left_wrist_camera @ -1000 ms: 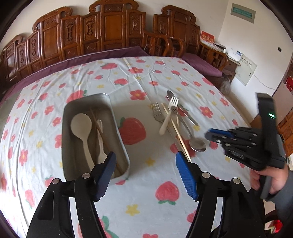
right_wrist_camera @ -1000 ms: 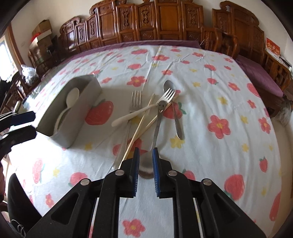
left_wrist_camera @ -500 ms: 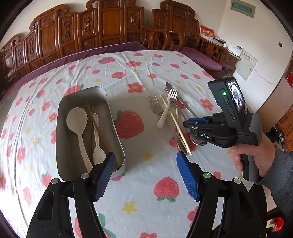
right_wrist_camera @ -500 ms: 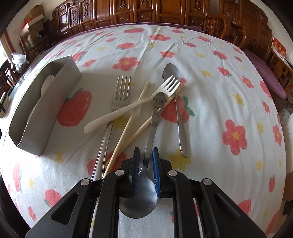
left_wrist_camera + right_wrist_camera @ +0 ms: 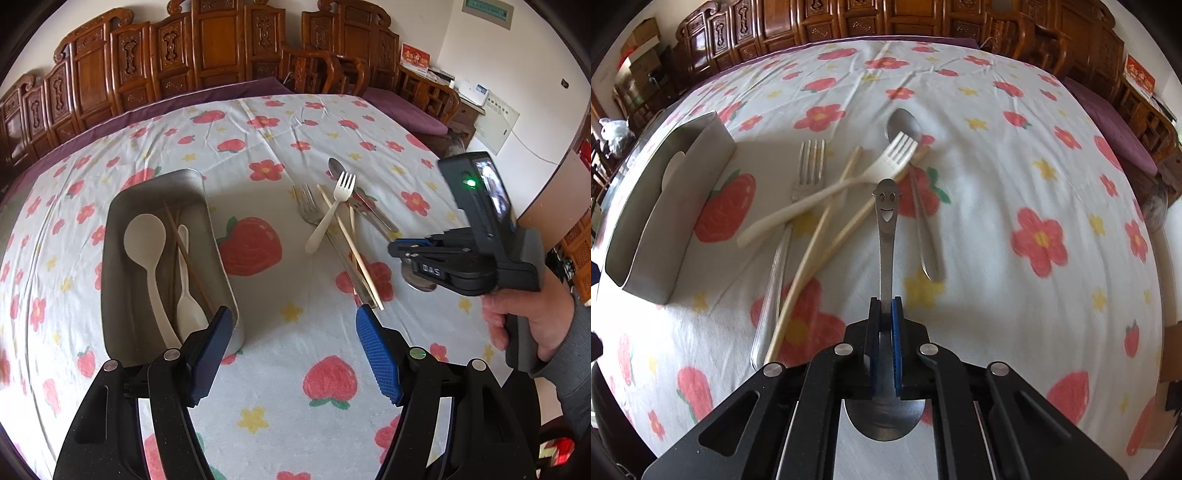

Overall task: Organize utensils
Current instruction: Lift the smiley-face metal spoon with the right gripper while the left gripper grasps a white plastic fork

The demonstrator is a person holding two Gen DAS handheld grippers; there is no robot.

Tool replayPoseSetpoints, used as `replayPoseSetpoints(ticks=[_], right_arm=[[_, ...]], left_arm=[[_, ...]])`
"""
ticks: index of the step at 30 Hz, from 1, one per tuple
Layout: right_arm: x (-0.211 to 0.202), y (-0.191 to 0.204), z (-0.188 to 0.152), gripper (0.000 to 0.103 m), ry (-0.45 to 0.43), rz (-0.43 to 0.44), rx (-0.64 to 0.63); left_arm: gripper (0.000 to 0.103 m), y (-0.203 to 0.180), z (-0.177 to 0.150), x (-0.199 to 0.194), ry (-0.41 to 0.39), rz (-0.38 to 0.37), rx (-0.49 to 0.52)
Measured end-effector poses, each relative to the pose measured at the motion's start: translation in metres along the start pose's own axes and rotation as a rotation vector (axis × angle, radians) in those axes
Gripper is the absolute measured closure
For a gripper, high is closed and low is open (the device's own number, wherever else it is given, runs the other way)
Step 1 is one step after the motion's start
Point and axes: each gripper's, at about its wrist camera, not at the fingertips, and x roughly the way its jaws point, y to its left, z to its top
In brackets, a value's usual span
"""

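Observation:
My right gripper [image 5: 885, 306] is closing tight on the neck of a metal spoon [image 5: 886, 229] with a smiley face on its handle; the pads press it and the bowl shows under the fingers. Ahead lies a pile: a white plastic fork [image 5: 831, 195], a metal fork [image 5: 809, 170], chopsticks [image 5: 812, 258] and a second metal spoon [image 5: 905, 125]. My left gripper [image 5: 294, 315] hangs open over bare cloth by the near end of a metal tin [image 5: 225, 280]. A white spoon [image 5: 144, 236], a smaller white one and chopsticks lie in the tin.
A strawberry-and-flower cloth [image 5: 280, 369] covers the round table. Carved wooden chairs [image 5: 221, 55] line its far side. A person's hand [image 5: 532, 321] holds the right gripper at the table's right edge. The tin [image 5: 683, 184] stands left of the pile.
The right gripper came down over the smiley spoon and its jaws closed on the neck. The left gripper stayed open in place.

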Motion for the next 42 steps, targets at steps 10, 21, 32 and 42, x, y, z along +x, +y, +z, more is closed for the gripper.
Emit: replayPoseSetpoints(ticks=[10,21,32,42], right_arm=[[-0.02,-0.021,-0.032,0.096,-0.037,-0.002,0.012],[-0.017,-0.036,-0.043,0.096,-0.05,0.034,0.02],[-0.017,-0.036,-0.046,0.096,-0.085,0.036,0.015],[-0.019,-0.036,-0.05,0.096,-0.103,0.026,0.016]], left_arm=[[0.037,-0.017,0.018,0.024,0.018,0.004,0.04],[0.053,-0.033,0.063,0.083,0.074,0.021,0.109],[0.063,-0.034,0.072,0.129,0.168,0.048,0.163],[0.091,-0.041,0.076,0.133,0.186,-0.013,0.155]])
